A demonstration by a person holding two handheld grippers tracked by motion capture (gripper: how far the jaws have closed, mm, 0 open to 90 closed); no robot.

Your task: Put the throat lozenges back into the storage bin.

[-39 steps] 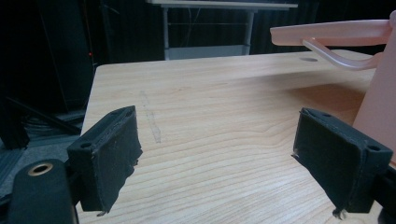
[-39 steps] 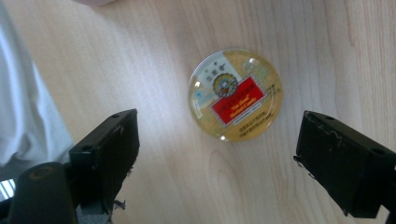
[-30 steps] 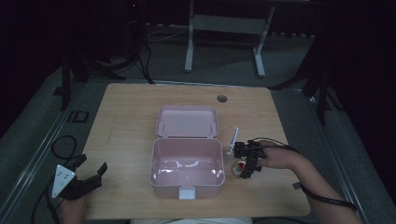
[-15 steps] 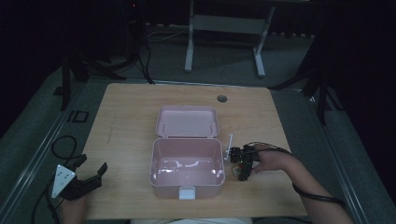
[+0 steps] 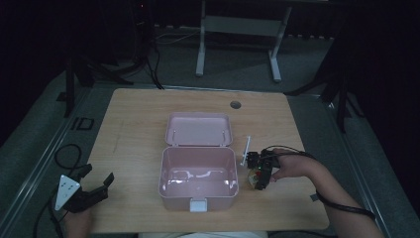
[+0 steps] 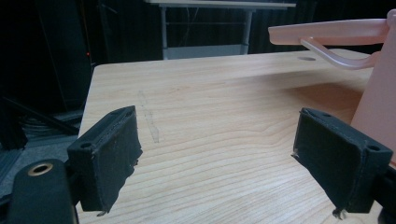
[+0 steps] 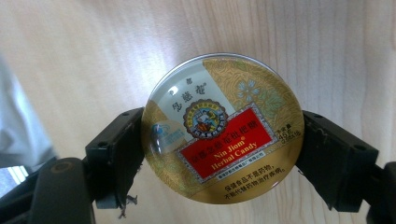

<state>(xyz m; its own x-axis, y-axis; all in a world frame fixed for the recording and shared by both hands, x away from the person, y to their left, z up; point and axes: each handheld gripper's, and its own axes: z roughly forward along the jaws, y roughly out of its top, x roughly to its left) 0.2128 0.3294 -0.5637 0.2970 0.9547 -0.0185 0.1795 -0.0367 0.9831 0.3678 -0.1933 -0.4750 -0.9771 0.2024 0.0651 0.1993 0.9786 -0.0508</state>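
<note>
Golden candy tin [image 7: 223, 128] now lower beside pink box [image 5: 198, 171].

Pink box [image 5: 198, 171]; gold, red-labelled candy tin [image 7: 223, 127].

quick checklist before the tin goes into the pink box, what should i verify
1. Grip on the candy tin: both jaws of the right claw press its sides. Ok.
2. Pink box open: lid folded back. Ok.
3. Room inside the box: nothing can be seen in it in the high view, though the picture is dim. Ok.
4. Tin lifted off the table: height above the wood is unclear. Cannot tell.
5. Left claw out of the way: open, near the table's front left corner, apart from the box. Ok.
6. Path to the box: tin sits just right of the box wall, nothing between. Ok.
</note>
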